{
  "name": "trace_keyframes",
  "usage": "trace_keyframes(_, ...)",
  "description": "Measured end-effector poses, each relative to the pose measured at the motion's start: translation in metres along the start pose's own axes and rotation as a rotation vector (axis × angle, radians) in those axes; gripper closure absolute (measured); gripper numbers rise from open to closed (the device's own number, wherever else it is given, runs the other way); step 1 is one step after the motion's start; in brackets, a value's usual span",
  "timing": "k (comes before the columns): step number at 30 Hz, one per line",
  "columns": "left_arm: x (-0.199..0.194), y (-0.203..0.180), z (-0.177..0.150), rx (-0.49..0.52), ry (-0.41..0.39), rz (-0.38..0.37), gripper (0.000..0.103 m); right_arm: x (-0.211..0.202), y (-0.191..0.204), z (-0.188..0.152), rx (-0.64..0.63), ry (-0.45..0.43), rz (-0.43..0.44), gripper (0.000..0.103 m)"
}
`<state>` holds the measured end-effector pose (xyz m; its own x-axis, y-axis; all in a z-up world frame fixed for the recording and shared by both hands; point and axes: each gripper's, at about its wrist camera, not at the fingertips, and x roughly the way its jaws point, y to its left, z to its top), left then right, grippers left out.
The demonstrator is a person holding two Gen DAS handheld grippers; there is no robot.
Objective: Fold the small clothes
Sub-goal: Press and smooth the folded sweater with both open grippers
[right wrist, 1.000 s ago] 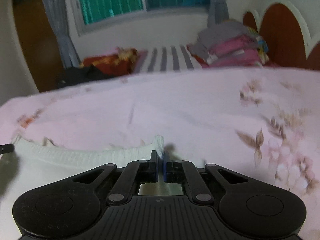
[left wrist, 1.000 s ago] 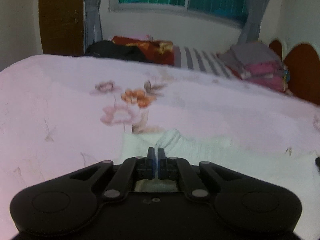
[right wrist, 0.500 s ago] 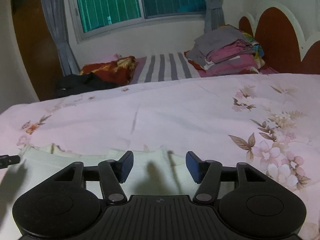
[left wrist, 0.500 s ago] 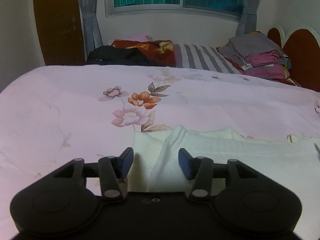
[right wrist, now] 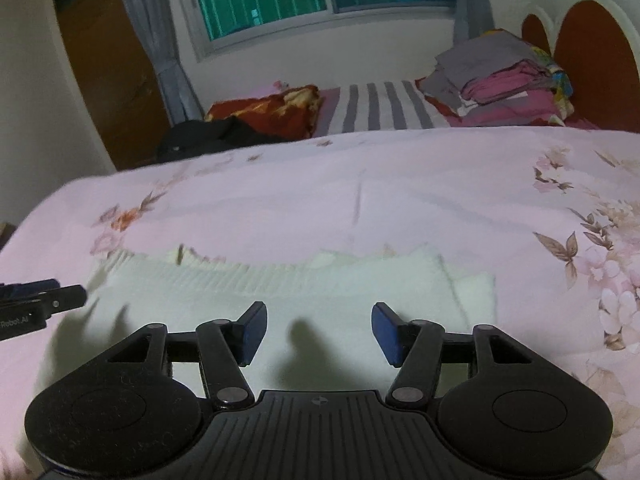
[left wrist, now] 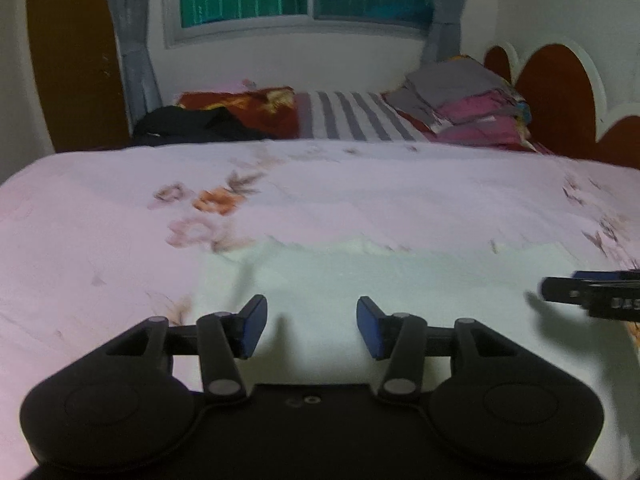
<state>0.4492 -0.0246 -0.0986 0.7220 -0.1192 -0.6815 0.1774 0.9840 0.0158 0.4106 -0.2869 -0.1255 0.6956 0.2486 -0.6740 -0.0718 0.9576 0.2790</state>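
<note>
A cream knit garment (left wrist: 360, 276) lies flat on the pink floral bedspread (left wrist: 120, 248), its ribbed edge at the far side; it also shows in the right wrist view (right wrist: 280, 292). My left gripper (left wrist: 311, 326) is open and empty above the garment's left part. My right gripper (right wrist: 318, 332) is open and empty above the garment's right part, where a folded flap (right wrist: 468, 292) lies. The right gripper's tip shows at the right edge of the left wrist view (left wrist: 592, 292); the left gripper's tip shows at the left edge of the right wrist view (right wrist: 40, 300).
Behind the bed lie a stack of folded clothes (right wrist: 504, 80), a striped cloth (right wrist: 376, 108), a red patterned blanket (right wrist: 272, 114) and a black garment (right wrist: 204, 136). A wooden headboard (right wrist: 592, 56) stands at the right, a brown door (left wrist: 76, 52) at the left.
Both grippers were shut on the garment's far edge, then opened and let it go. Both have since pulled back and up, and the garment now lies flat.
</note>
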Motion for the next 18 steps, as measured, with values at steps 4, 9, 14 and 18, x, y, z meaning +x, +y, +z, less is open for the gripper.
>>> trace_keyframes(4, 0.009, -0.012, -0.011, -0.003, 0.042, -0.018, 0.055, 0.004, 0.014, -0.013, -0.022, 0.018, 0.011, 0.046)
trace_keyframes(9, 0.023, -0.013, -0.022, 0.001, 0.076, 0.009, 0.053, 0.008, 0.029, -0.025, -0.069, 0.046, 0.030, 0.069)
trace_keyframes(14, 0.020, 0.001, -0.029, 0.015, 0.066, 0.041, 0.053, 0.008, 0.022, -0.034, -0.114, 0.055, -0.020, 0.069)
trace_keyframes(18, 0.012, 0.014, -0.034, 0.025, 0.058, 0.061, 0.052, 0.000, -0.003, -0.042, -0.118, 0.034, -0.084, 0.069)
